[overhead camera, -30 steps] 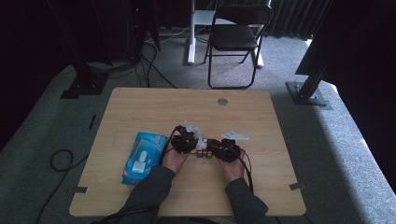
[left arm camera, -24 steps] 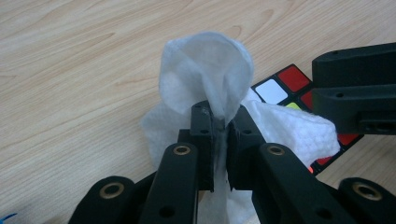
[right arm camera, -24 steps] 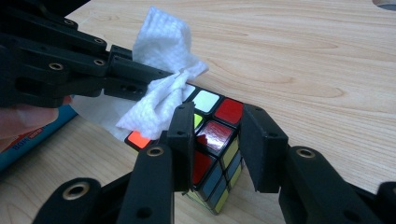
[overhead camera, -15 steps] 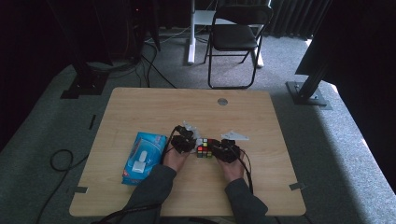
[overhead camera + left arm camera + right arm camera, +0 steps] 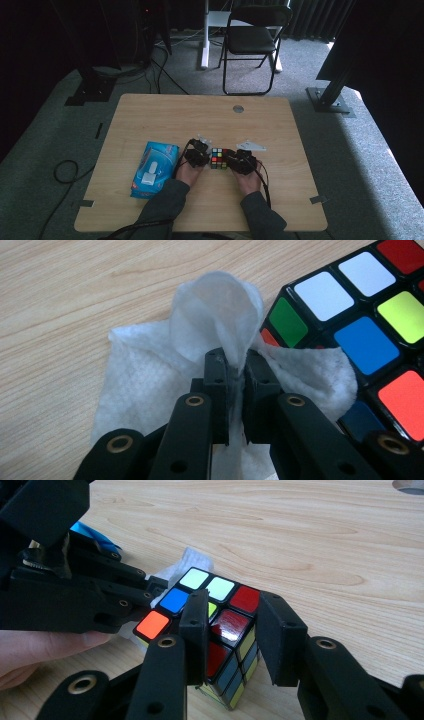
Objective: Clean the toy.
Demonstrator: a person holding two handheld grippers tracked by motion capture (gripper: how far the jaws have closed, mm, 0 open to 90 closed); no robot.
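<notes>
High view: cube (image 5: 219, 158) sits on the table (image 5: 150, 115) near the person's edge, between both grippers; blue wipes pack (image 5: 154, 168) lies well left of the cube.
Left gripper (image 5: 235, 365): jaws pinched together on a white wipe (image 5: 145, 370); a fold of wipe sticks up past the tips, the rest is spread on the wood and touches the cube's left side.
Right gripper (image 5: 232, 615): jaws clamped on the cube, one pad across its top face, the other on the far side; the corner nearest that camera looks lifted or tilted, can't tell for sure.
Job in hand: my read is wiping the cube with the wipe while the other hand steadies it.
Cube handling: hard plastic, light, glossy stickers, so likely slippery under the pads. Layers can twist; grip flat opposite faces across the middle, not a corner or one layer.
Wipe handling: soft, limp, no stiffness; bunches and tears easily. Pinch it by a gathered fold, as now, leaving loose cloth ahead of the tips to rub with.
Risk: pressing the wipe hard could push the cube out of the right jaws or spin a layer.
</notes>
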